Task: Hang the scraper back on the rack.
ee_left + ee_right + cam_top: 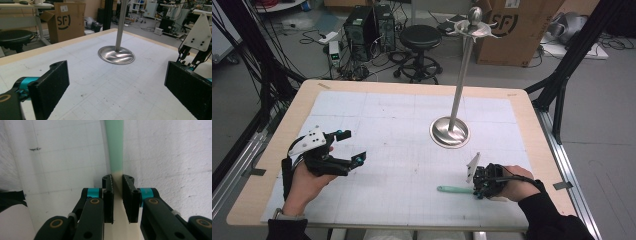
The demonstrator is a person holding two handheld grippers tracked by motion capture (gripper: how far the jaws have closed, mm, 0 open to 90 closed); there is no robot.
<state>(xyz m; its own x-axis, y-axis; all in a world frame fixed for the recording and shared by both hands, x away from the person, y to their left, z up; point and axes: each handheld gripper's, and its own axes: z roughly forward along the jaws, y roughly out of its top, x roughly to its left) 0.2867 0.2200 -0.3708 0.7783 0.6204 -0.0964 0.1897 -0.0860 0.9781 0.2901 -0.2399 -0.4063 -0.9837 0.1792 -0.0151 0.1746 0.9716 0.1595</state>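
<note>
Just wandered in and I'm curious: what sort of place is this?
Probably a research lab or workshop. A worktable stands inside a black frame, computer towers and loose cables sit on the floor, and a cardboard box stands behind.

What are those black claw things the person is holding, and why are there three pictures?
Those are grippers, hand-held pinchers with cameras on them. One picture looks down from above the table. There the left gripper is open and holds nothing. The other two pictures come from the cameras riding on each gripper. The right gripper is squeezed shut on a long green-and-cream handle lying flat on the table. A shiny metal stand with a tall pole stands farther back.
</note>
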